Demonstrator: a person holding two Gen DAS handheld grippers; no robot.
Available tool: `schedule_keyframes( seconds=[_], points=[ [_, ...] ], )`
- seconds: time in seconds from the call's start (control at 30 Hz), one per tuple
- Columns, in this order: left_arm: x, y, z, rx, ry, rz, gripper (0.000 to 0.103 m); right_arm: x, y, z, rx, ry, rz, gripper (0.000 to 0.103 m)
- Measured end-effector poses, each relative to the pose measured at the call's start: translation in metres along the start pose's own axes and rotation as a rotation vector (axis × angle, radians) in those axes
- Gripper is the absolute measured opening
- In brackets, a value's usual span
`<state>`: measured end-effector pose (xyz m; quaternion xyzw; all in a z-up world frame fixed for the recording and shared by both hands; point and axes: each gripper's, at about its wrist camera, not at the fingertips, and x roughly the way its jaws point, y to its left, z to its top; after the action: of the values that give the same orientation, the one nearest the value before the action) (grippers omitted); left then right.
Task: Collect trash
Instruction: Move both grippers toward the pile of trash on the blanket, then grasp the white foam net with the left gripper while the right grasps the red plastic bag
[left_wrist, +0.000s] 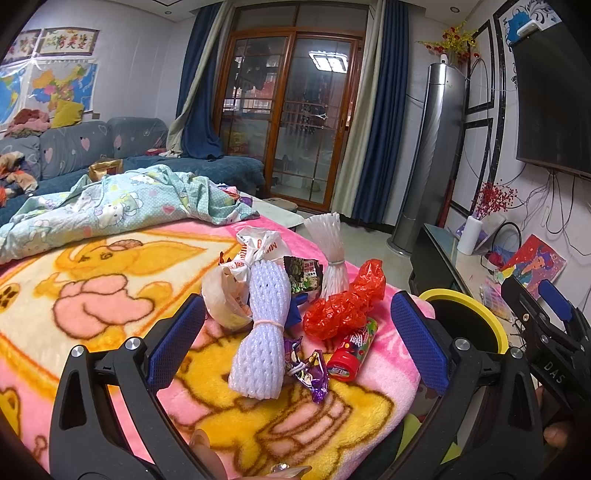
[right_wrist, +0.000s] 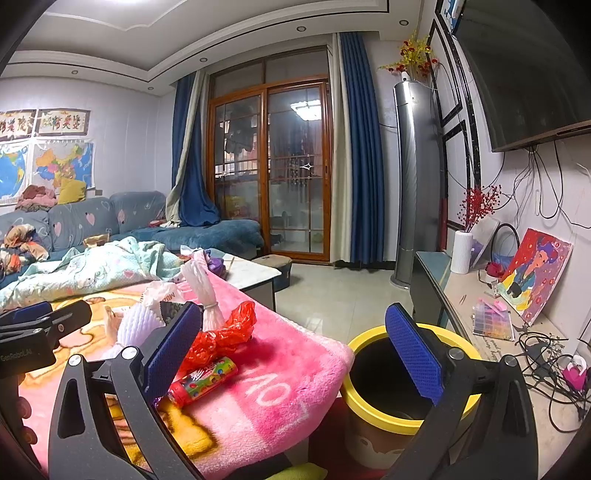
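Trash lies in a heap on the pink cartoon blanket (left_wrist: 92, 288): a white foam net sleeve (left_wrist: 260, 332), a crumpled red plastic bag (left_wrist: 343, 306), a red candy tube (left_wrist: 352, 350), a purple wrapper (left_wrist: 312, 369), a white plastic bag (left_wrist: 236, 280), a second foam net (left_wrist: 330, 251) and a dark snack packet (left_wrist: 304, 275). My left gripper (left_wrist: 299, 343) is open and empty, its jaws on either side of the heap. My right gripper (right_wrist: 295, 354) is open and empty over the blanket's edge, beside the yellow-rimmed black bin (right_wrist: 373, 413). The bin also shows in the left wrist view (left_wrist: 491, 321).
A light blue patterned quilt (left_wrist: 110, 206) lies at the far end of the blanket. A blue sofa (left_wrist: 92, 144) stands behind. A TV stand (right_wrist: 491, 332) with cables, a painting and a white vase runs along the right wall. A low table (right_wrist: 255, 273) stands beyond the blanket.
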<state>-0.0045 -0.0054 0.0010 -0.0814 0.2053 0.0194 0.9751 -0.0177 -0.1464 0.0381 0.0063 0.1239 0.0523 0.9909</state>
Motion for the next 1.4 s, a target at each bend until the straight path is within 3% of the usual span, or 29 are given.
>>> schedule_keyframes(
  seconds=[0.93,1.2,1.4],
  points=[
    [-0.001,-0.006,0.001,0.006,0.003,0.007,0.092,0.005,0.006,-0.009,0.002,0.029,0.014,0.097],
    [0.001,0.016,0.006,-0.021,0.008,0.007,0.092,0.01,0.01,-0.003,-0.012,0.069,0.06,0.097],
    [0.002,0.045,0.012,-0.076,-0.001,0.056,0.092,0.026,0.025,0.002,-0.045,0.136,0.128,0.097]
  ],
)
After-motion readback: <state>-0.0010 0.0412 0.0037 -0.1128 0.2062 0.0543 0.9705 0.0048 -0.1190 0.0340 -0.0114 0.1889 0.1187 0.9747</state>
